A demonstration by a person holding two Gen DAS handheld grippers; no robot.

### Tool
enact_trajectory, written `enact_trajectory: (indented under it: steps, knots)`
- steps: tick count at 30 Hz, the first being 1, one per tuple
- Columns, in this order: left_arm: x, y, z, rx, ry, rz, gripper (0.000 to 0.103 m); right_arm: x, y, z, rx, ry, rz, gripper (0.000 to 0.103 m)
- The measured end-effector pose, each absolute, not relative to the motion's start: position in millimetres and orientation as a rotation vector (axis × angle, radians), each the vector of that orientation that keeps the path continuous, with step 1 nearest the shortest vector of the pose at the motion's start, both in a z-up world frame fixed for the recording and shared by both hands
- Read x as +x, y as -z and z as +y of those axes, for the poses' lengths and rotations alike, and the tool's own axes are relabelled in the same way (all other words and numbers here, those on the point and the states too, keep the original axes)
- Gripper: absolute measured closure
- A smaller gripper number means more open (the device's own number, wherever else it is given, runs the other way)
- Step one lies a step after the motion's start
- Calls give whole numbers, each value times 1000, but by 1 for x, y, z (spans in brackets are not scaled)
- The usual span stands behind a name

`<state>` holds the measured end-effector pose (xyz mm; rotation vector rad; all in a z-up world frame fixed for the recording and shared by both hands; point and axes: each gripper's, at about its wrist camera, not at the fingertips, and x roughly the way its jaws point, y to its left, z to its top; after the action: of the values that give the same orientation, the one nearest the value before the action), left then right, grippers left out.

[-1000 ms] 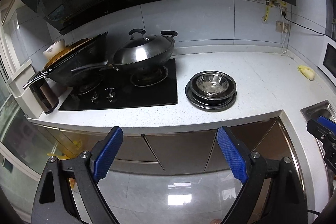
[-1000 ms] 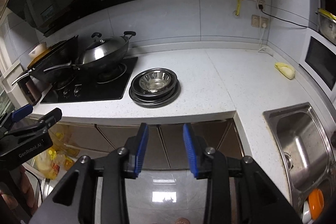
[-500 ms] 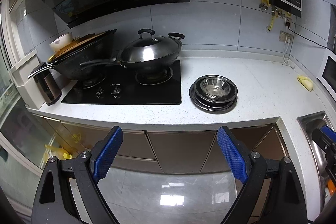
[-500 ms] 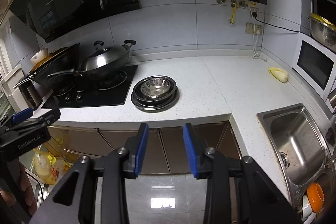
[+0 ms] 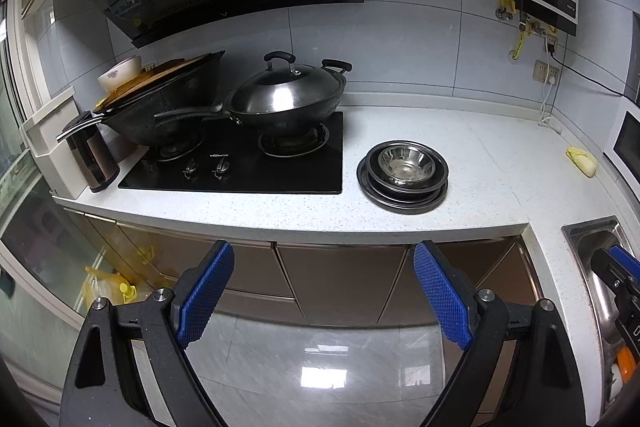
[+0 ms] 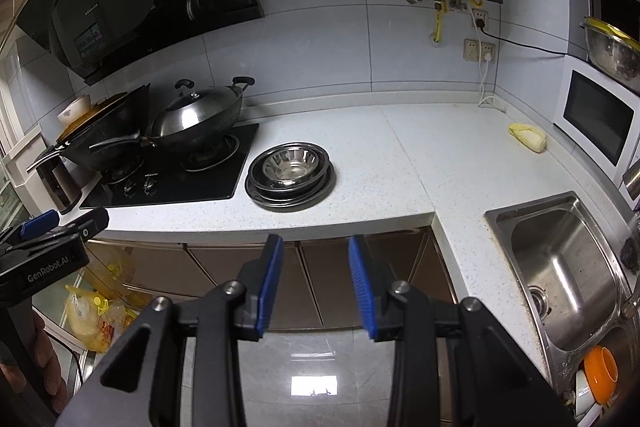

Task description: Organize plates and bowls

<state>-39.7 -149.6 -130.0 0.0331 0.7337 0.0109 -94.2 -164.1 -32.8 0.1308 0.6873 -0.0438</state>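
A stack of steel plates with a steel bowl (image 5: 404,167) on top rests on the white counter (image 5: 500,187) right of the hob; the right wrist view shows the same stack (image 6: 291,173). My left gripper (image 5: 324,295) hangs wide open over the floor, well short of the counter edge, with nothing between its blue pads. My right gripper (image 6: 316,283) hovers in front of the cabinets with a narrow gap between its pads and nothing in it. An orange bowl (image 6: 600,373) and white dishes lie in the sink corner at the lower right.
A lidded wok (image 5: 286,99) and a black pan (image 5: 160,107) sit on the black hob (image 5: 240,167). A steel sink (image 6: 560,267) is set in the counter's right leg, with a microwave (image 6: 596,115) and a yellow vegetable (image 6: 528,137) behind it. Glossy floor lies below both grippers.
The left wrist view has rolled level, so the counter no longer slants. The right view has risen a little. Both grippers' jaws stand as before.
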Motion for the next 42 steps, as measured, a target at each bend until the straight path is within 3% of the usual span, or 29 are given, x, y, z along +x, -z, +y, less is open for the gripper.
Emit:
enact_trajectory:
  steps: [42]
  knots:
    - [-41,120,-172,39,7,714,14,-97,26,-182,104,64,654,70]
